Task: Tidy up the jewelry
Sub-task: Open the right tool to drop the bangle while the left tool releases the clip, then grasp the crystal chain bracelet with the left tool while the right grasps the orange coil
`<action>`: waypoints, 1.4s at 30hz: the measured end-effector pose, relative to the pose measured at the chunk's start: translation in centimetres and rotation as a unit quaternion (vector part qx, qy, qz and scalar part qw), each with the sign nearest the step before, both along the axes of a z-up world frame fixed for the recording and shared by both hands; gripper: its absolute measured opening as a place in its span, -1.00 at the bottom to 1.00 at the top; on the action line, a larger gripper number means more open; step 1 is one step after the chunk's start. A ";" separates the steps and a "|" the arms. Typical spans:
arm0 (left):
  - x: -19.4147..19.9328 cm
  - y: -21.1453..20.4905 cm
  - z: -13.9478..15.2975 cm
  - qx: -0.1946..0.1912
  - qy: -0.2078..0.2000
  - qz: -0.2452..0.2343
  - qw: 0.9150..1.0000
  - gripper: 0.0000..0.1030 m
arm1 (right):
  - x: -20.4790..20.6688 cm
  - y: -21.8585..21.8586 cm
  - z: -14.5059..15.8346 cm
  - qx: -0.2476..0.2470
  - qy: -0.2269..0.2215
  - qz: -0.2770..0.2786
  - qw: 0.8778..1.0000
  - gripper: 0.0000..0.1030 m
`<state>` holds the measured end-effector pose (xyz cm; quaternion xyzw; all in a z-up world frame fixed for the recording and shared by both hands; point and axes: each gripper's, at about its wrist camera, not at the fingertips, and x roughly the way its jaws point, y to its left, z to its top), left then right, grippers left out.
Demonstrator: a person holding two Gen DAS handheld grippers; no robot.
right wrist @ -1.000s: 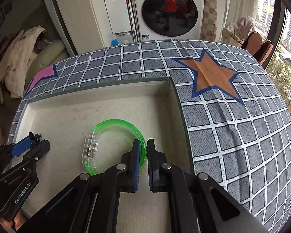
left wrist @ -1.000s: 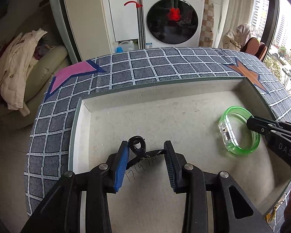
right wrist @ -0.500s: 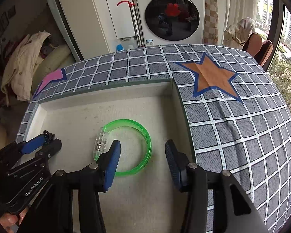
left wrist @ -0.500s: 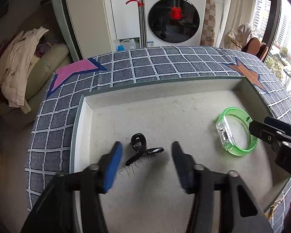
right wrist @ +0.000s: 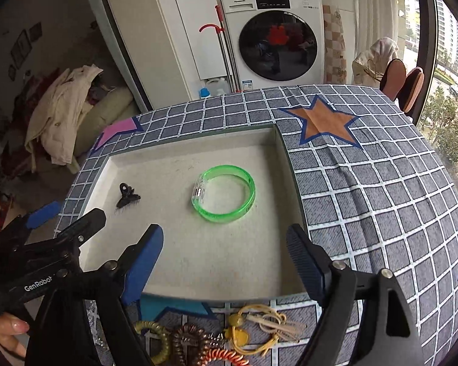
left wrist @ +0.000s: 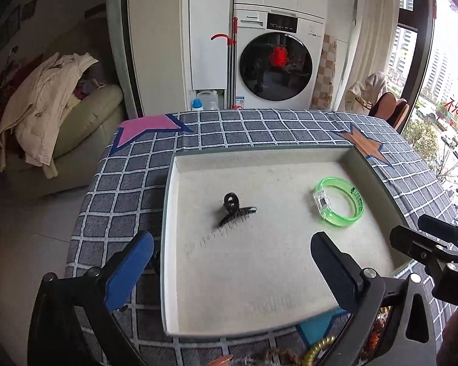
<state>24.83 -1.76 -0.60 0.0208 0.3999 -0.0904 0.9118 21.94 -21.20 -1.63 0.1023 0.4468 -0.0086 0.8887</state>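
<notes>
A black hair claw clip [left wrist: 232, 209] [right wrist: 127, 197] lies on the pale floor of the shallow tray [left wrist: 259, 277] [right wrist: 204, 262], left of middle. A green translucent bangle [left wrist: 339, 202] [right wrist: 223, 193] rests flat to its right. My left gripper [left wrist: 229, 248] hangs above the tray's near left part, jaws still opening, nothing between them. My right gripper [right wrist: 224, 245] hovers over the tray's near edge below the bangle, jaws also opening and empty. Each gripper shows in the other's view: the left gripper [right wrist: 65, 218] and the right gripper [left wrist: 424, 231].
A heap of coiled hair ties and cord pieces [right wrist: 229, 335] [left wrist: 290, 353] lies on the checked tablecloth [right wrist: 366, 189] in front of the tray. A hand [right wrist: 9, 332] holds the left tool. A washing machine [right wrist: 274, 39] and a sofa with clothes [left wrist: 45, 113] stand beyond the table.
Both grippers let go and opened: the left released the claw clip, the right released the bangle. Both pulled back and upward, so the whole tray and the front jewelry heap now show.
</notes>
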 end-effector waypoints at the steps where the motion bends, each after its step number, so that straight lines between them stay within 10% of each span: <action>1: -0.7 0.3 -0.1 0.002 0.001 0.002 1.000 1.00 | -1.2 0.2 0.1 0.007 0.000 0.002 1.000 0.65; 29: -8.7 5.3 -6.8 0.001 0.077 0.062 0.995 1.00 | -11.0 -0.4 -5.0 -0.031 0.069 -0.033 0.997 0.64; 42: -8.6 3.3 -6.9 0.021 0.083 0.030 0.996 0.96 | -10.8 1.8 -5.5 -0.101 0.072 -0.002 0.992 0.29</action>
